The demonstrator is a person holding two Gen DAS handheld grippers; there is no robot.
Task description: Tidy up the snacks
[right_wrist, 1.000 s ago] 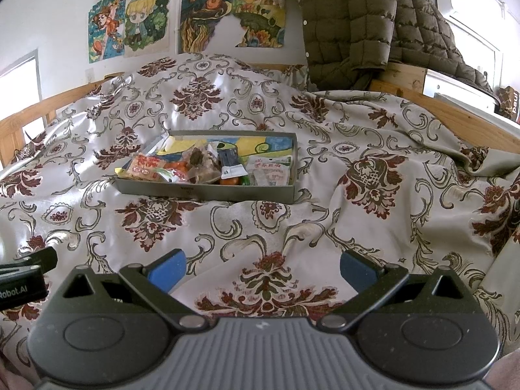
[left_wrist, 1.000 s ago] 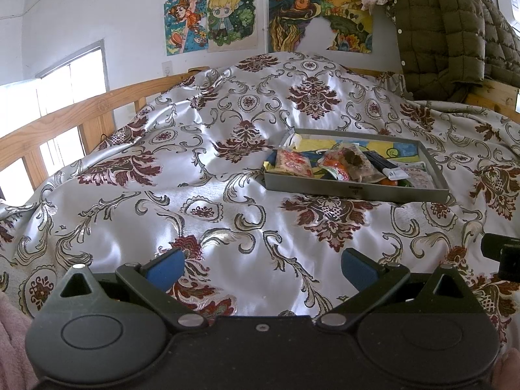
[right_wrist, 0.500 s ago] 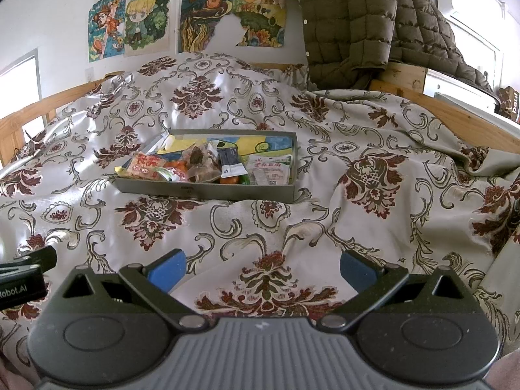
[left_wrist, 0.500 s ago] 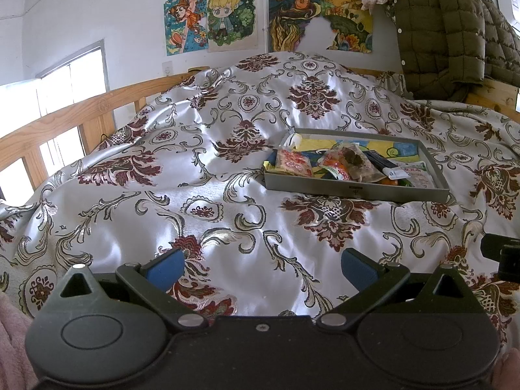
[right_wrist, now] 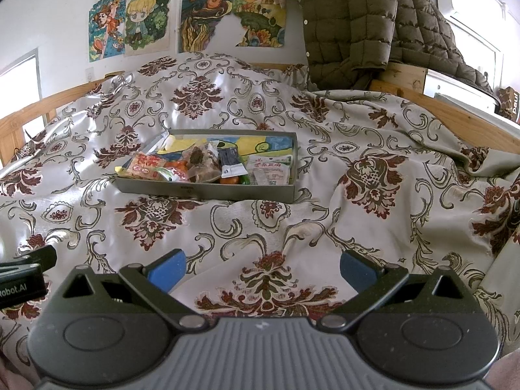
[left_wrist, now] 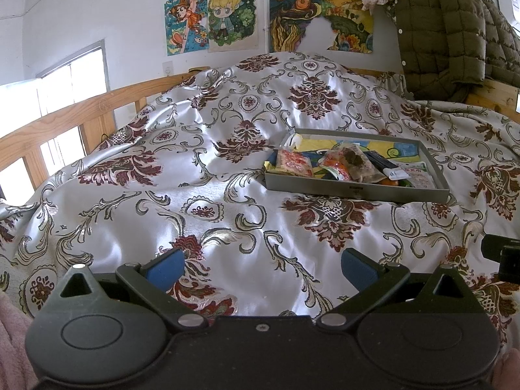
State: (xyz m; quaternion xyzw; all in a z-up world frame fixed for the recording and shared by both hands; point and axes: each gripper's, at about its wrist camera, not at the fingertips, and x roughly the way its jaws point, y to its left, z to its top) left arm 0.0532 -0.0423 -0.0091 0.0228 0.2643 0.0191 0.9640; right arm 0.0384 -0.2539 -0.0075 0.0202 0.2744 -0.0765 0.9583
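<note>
Two grippers hovering low over the bedspread (left_wrist: 227,214), nothing in either. Left gripper (left_wrist: 261,268): blue pads spread wide apart, empty. Right gripper (right_wrist: 262,268): same, pads wide apart, empty. One grey tray (right_wrist: 208,191) is sitting on the bedspread, well beyond both tools; in the left view it's lying far and to the right (left_wrist: 357,191), in the right view far and slightly left of centre. Snacks are all lying inside the tray, bunched toward its near wall, overlapping: one red-orange packet (right_wrist: 146,166) at the left end, one clear bag with dark contents (right_wrist: 201,162) in the middle, one dark sachet (right_wrist: 231,162) just right of it, one white flat packet with red print (right_wrist: 269,170) at the right end. Small orange and green pieces are peeking out underneath; can't count those. One olive quilted jacket (right_wrist: 357,22) is hanging far right. Four drawings (left_wrist: 227,19) are showing fully on the far wall, more cut off above. Wooden rail (left_wrist: 65,110) is running along the left.
</note>
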